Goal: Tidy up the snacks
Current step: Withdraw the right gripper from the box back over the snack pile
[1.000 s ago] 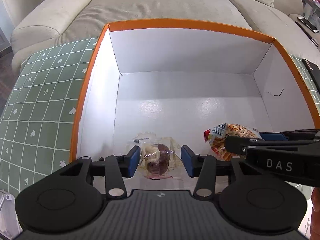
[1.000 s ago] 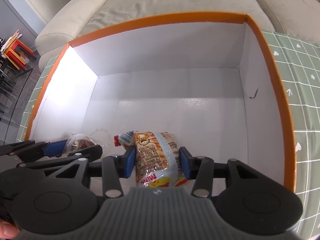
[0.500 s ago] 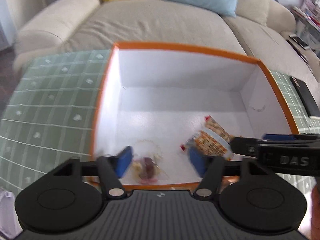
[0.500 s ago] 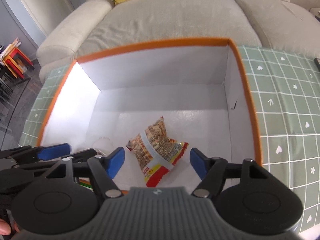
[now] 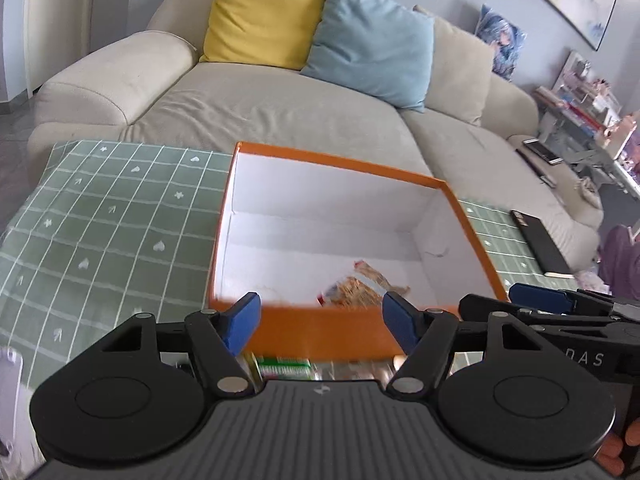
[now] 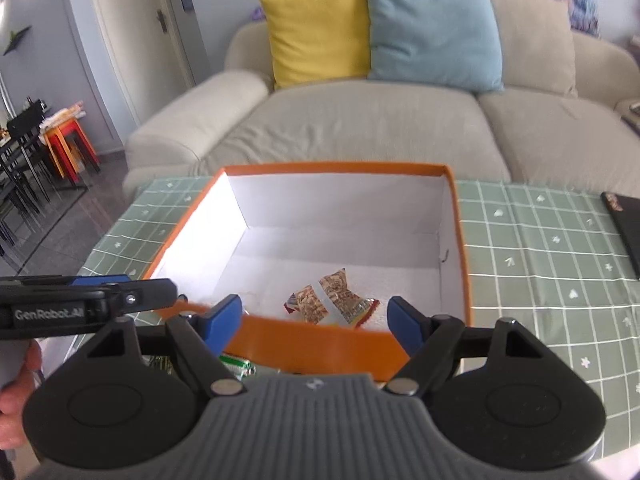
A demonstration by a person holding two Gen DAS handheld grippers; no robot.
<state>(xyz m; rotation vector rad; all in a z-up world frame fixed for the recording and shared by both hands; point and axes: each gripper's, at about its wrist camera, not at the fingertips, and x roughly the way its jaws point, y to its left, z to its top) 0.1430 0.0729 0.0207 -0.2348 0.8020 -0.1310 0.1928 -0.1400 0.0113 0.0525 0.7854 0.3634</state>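
An orange box [image 5: 344,336] with a white inside stands on the green checked cloth; in the right wrist view its right wall [image 6: 460,240] shows well. An orange-red snack packet [image 5: 356,288] [image 6: 332,300] lies on the box floor near the front wall. The clear-wrapped chocolate snack is hidden behind that wall. My left gripper [image 5: 320,314] hovers above and in front of the box, its jaws wide and closing slightly, nothing between them. My right gripper [image 6: 314,314] hangs beside it, jaws opening, also holding nothing.
A green packet [image 5: 284,366] [image 6: 236,366] lies on the cloth just before the box. A flat black object [image 5: 540,240] rests on the cloth at the right. A beige sofa [image 5: 260,112] with yellow and blue cushions stands behind the table.
Both grippers let go of their snacks inside the box, opened wide, and pulled back and up over the front wall. The packet now lies loose on the box floor.
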